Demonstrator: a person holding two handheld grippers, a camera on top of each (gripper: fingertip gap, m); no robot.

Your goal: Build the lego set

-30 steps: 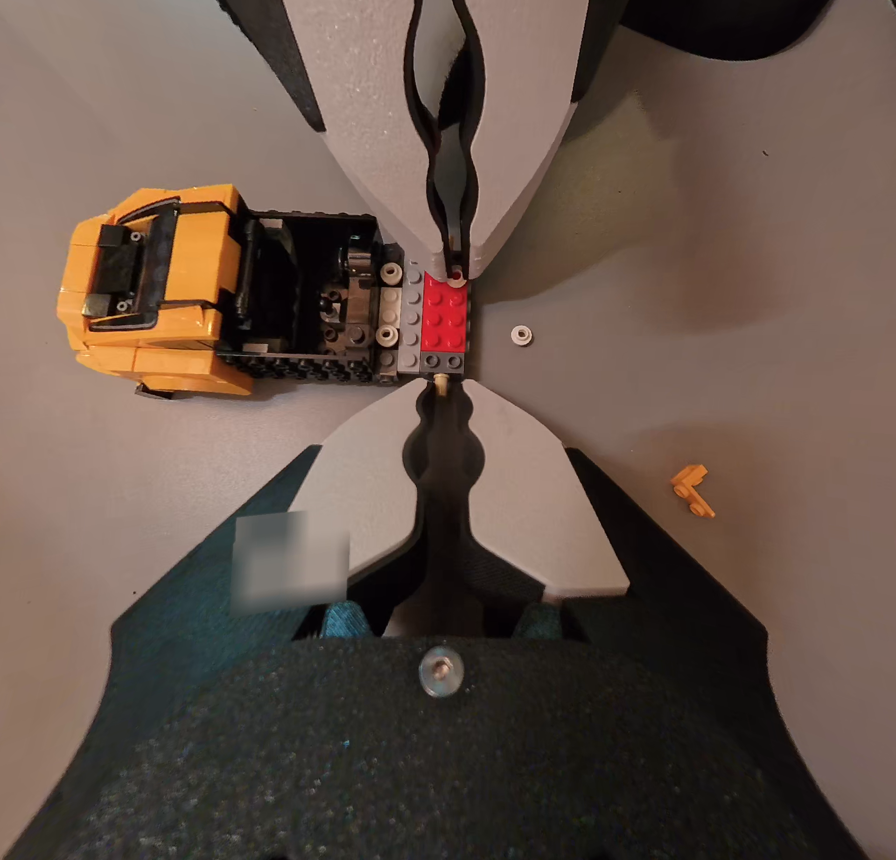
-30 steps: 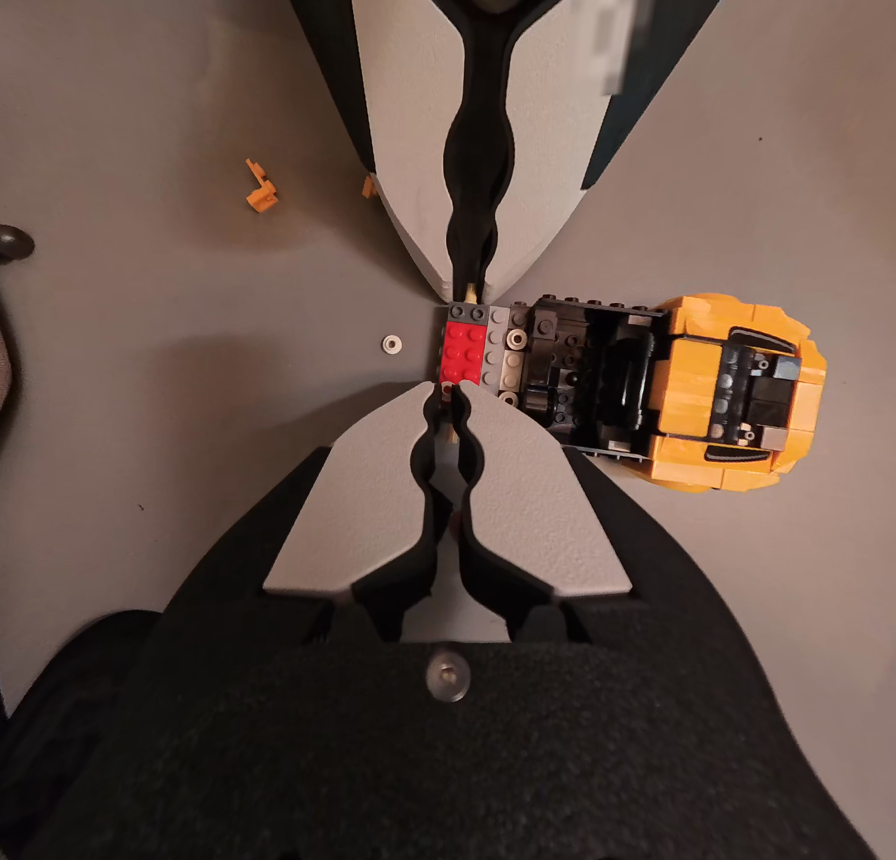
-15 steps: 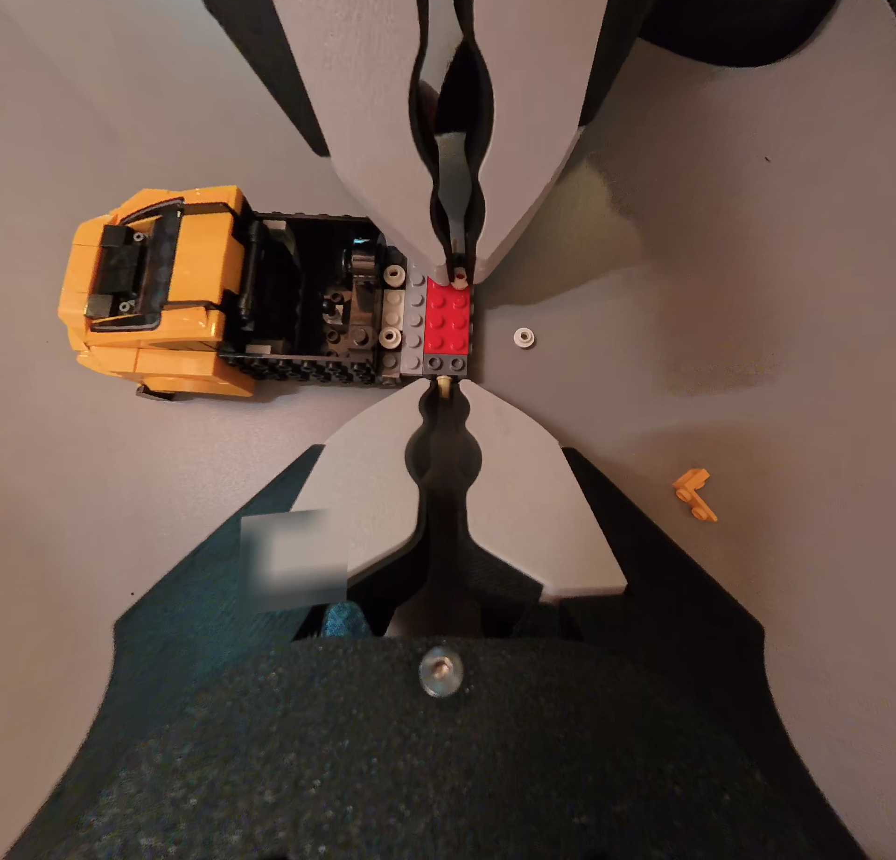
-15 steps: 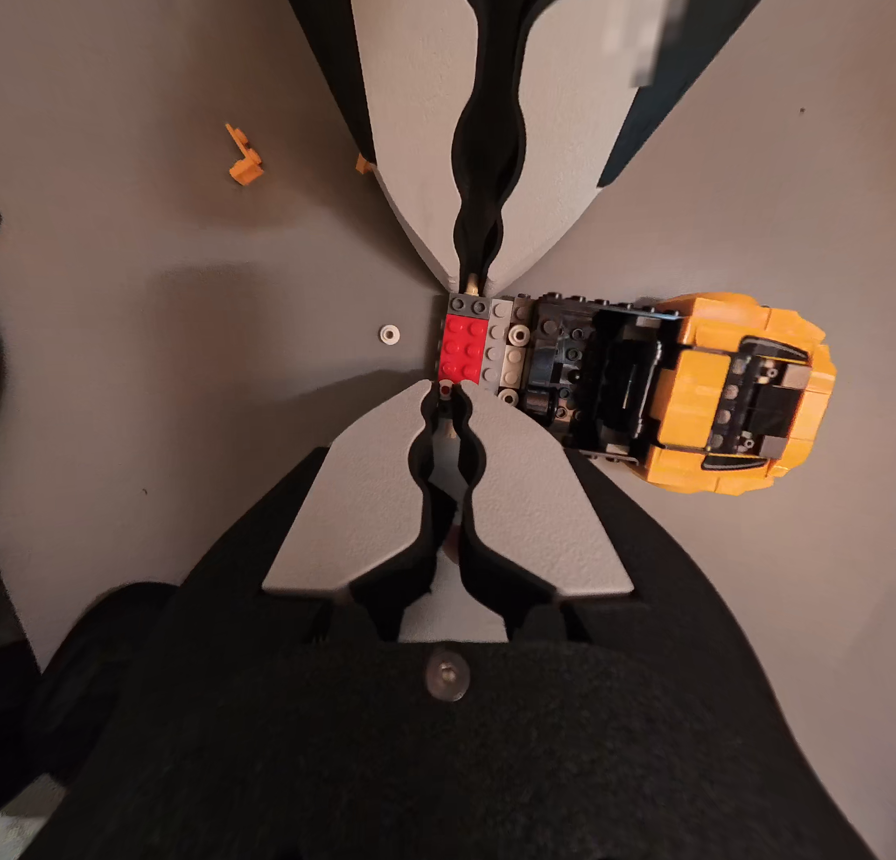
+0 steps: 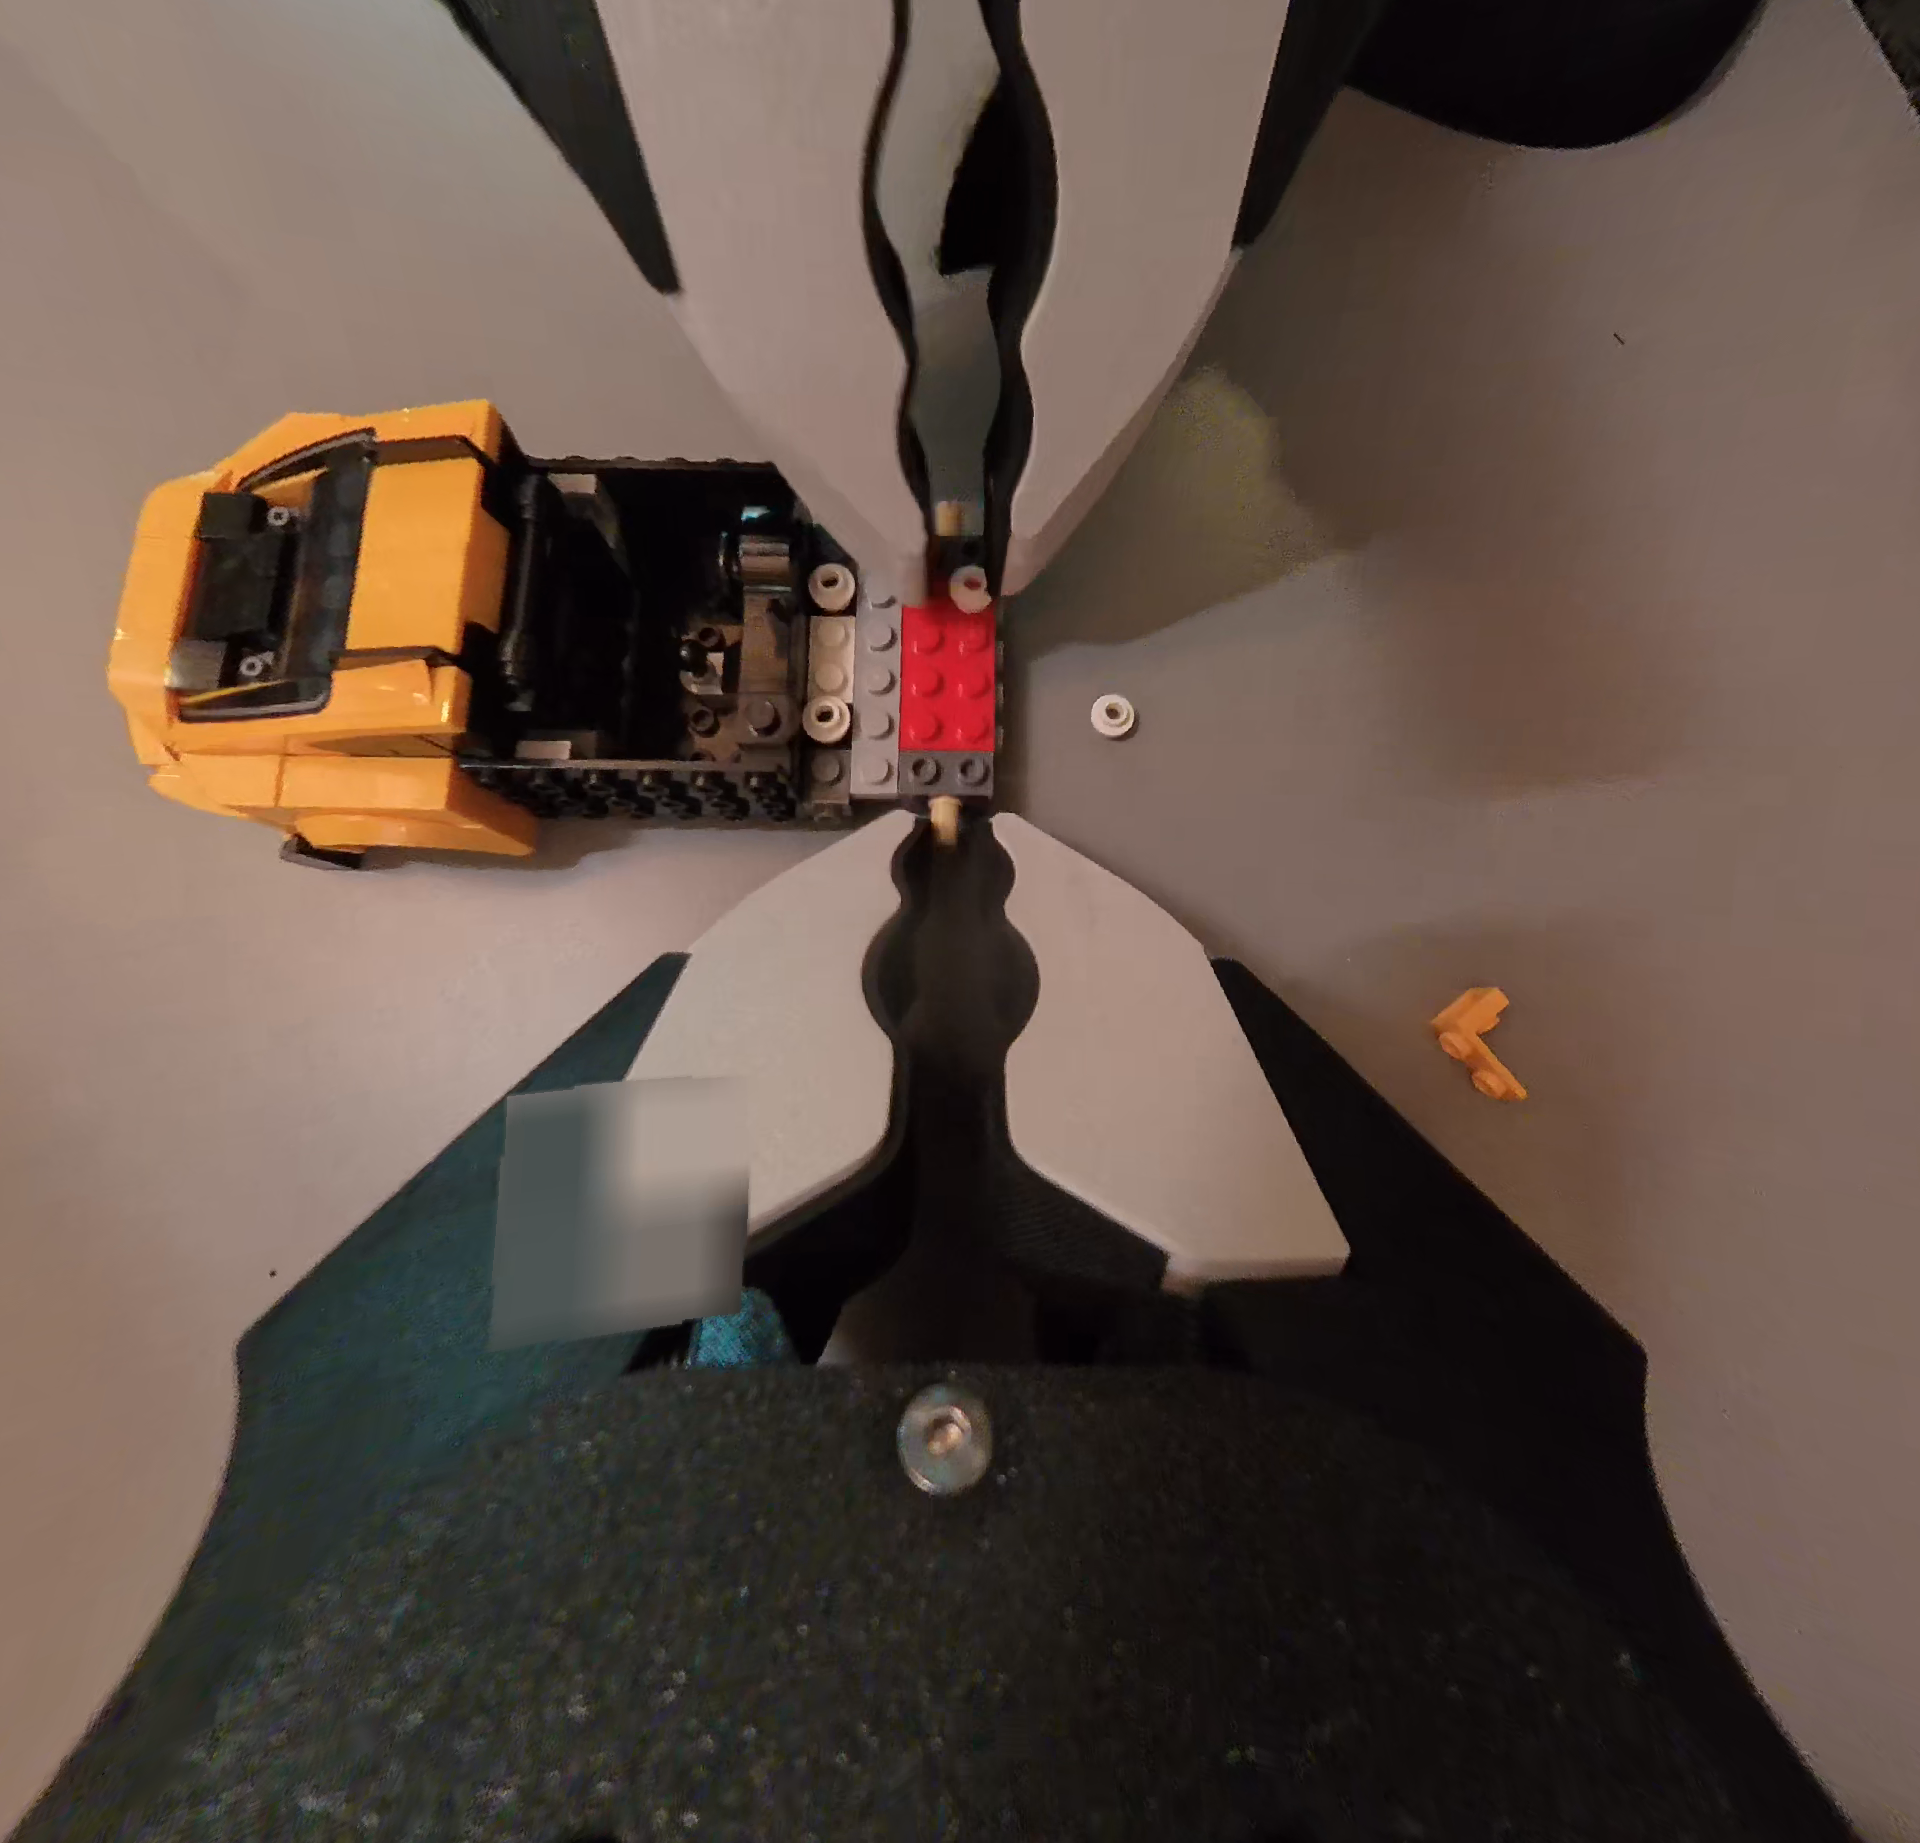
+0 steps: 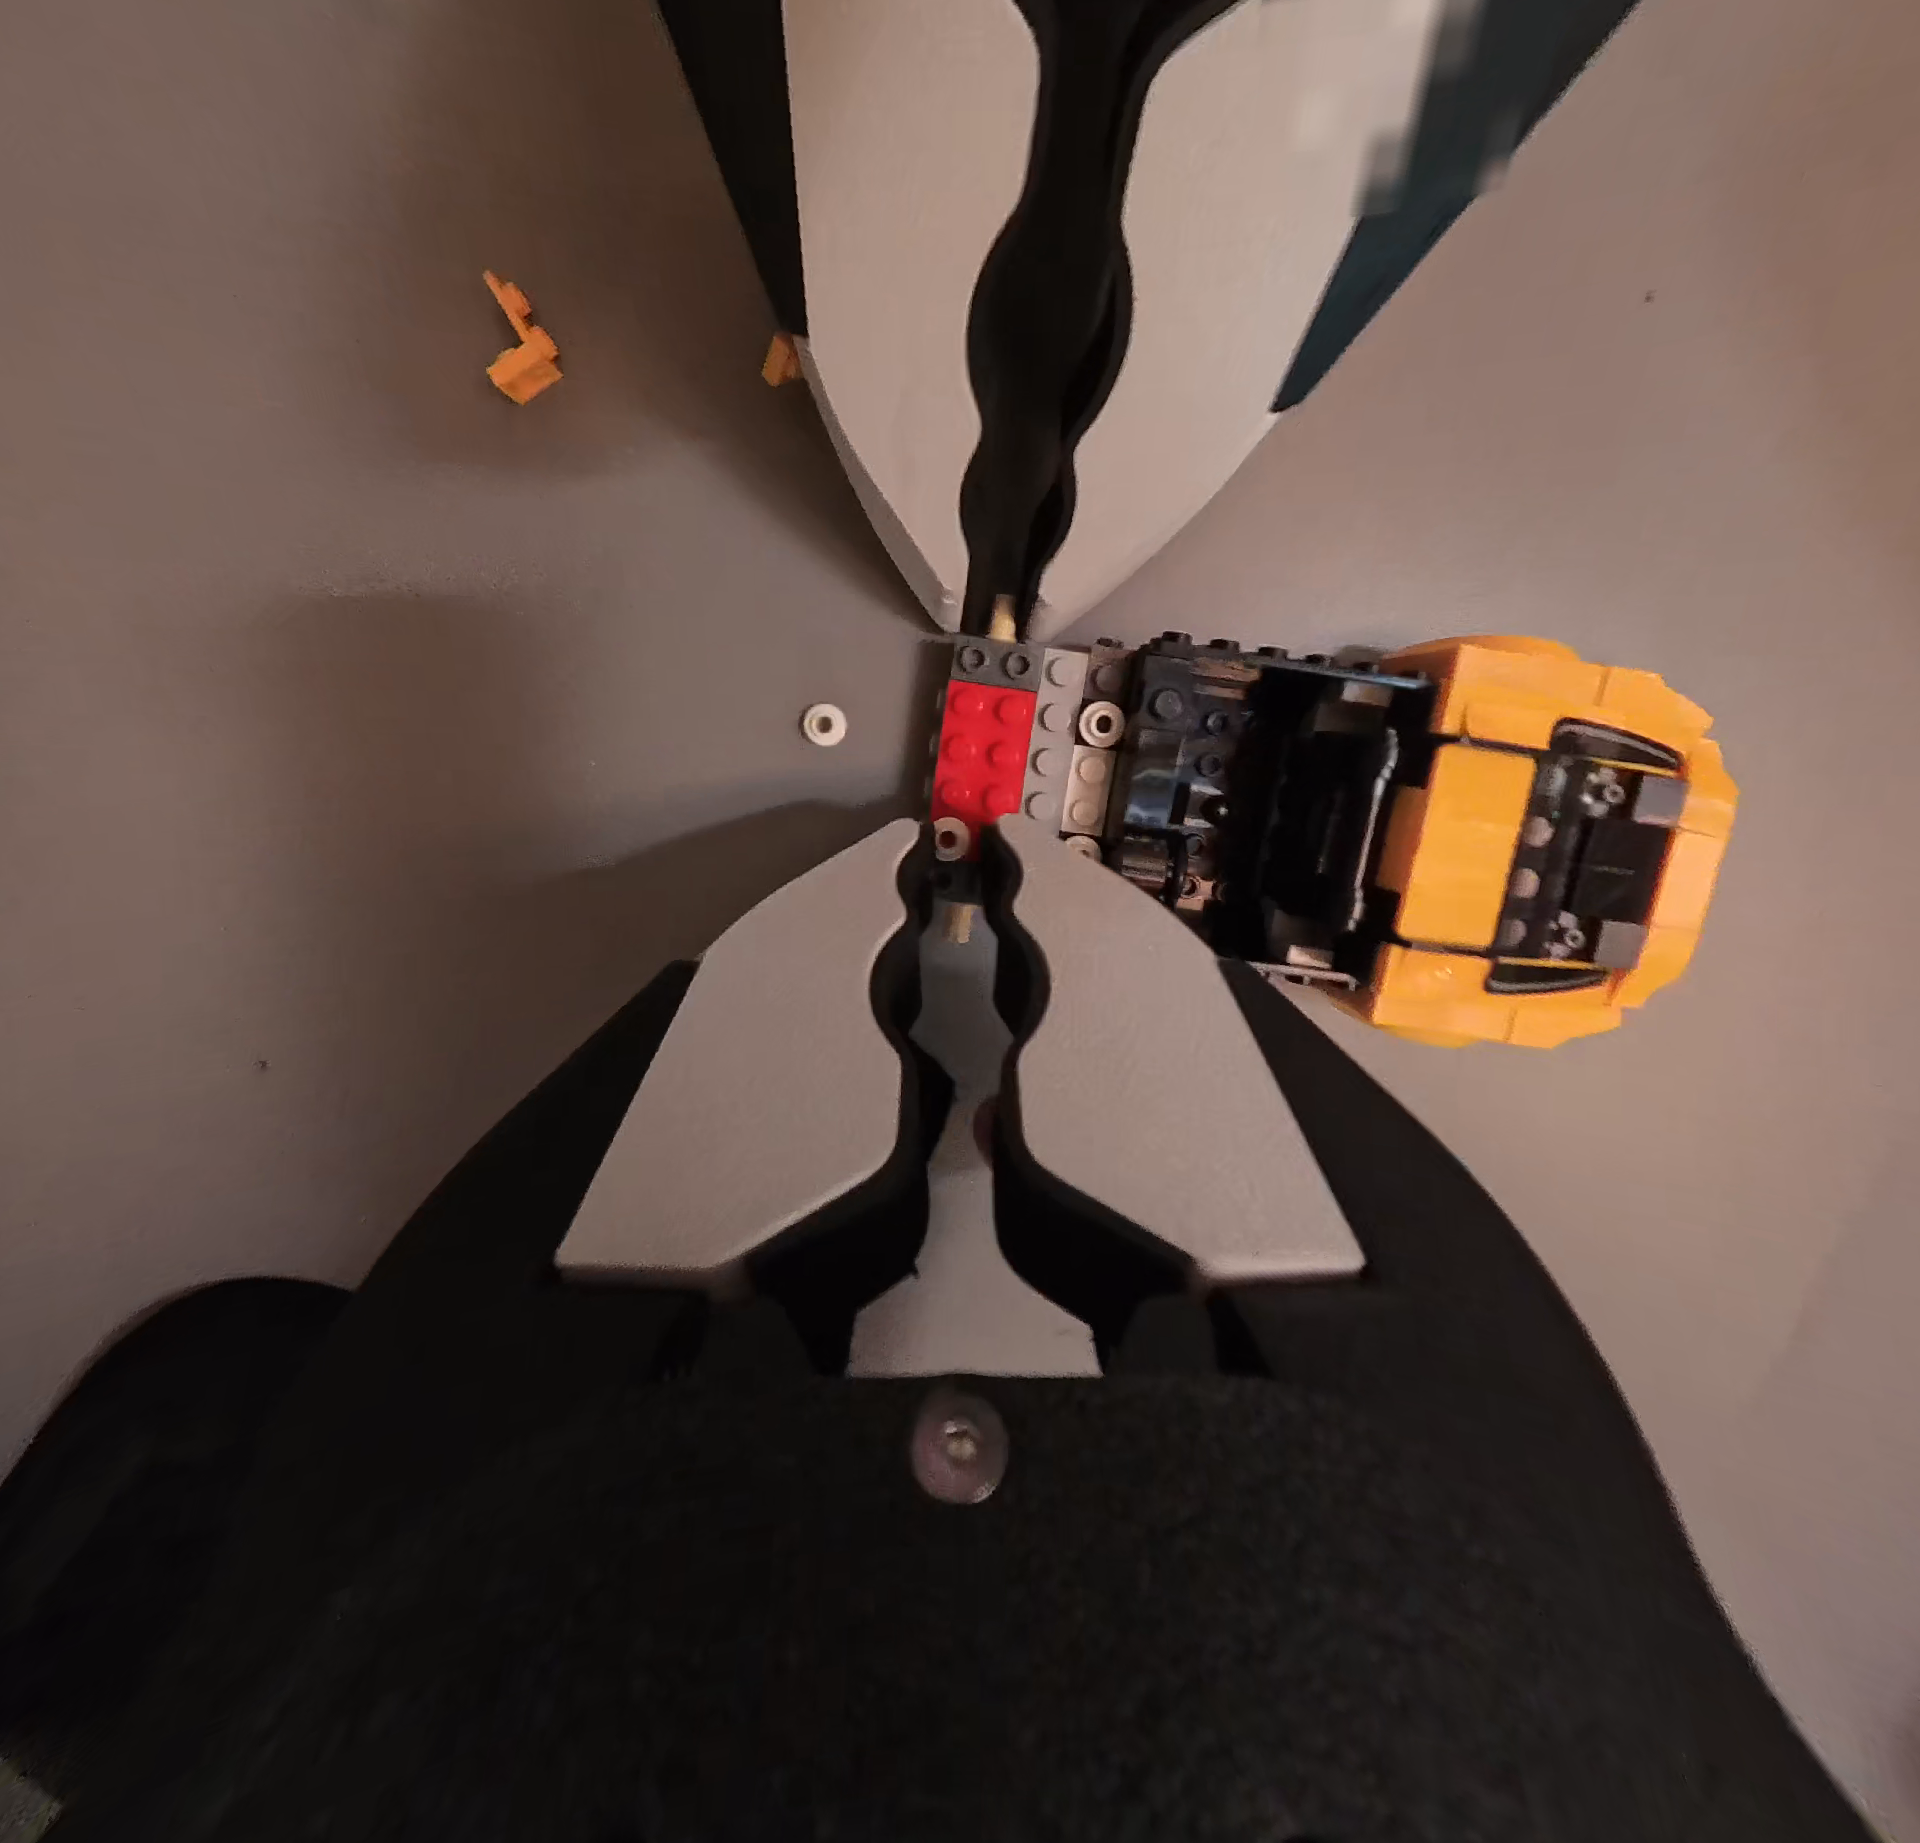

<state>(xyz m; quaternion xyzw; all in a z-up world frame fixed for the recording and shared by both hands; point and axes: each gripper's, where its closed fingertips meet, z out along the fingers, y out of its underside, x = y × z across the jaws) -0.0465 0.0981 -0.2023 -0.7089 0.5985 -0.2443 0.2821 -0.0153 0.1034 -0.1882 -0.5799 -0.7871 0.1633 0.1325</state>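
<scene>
Grey table top [image 5: 312,1066] is filling both views, smooth and flat, with soft shadows lying on it.

Far on the left, an orange and black toy car made of plastic bricks [image 5: 312,630] is sitting flat on the table, its rounded orange end pointing left. Next to that, the car's open black middle [image 5: 644,630] is the only thing here that is working like a box. Small black and grey bricks are sitting down inside it, and two little white round studs are standing at its right edge. No bowl, tray or bin is showing.

Then a flat red studded brick [image 5: 948,681] is lying on top of the car's right end, with grey bricks around it. Both claws are meeting the car right there, one from each side. The left gripper [image 5: 948,837] is pinching a thin tan peg [image 5: 943,814] that is poking out of the dark grey edge brick. The right gripper [image 6: 961,858] is reaching in from the other side, with its tips close around a small black brick [image 6: 954,884] that has its own tan peg. I cannot tell if its pads are pressing on that brick.

I think a hold like this is going best with a soft, even squeeze and both claws level, because the pegs are thin and bricks pop apart easily.

Further right, a tiny white plastic ring [image 5: 1114,718] is lying alone, near the car. Well apart, a small bent orange brick piece [image 5: 1475,1045] is lying on the table.
</scene>
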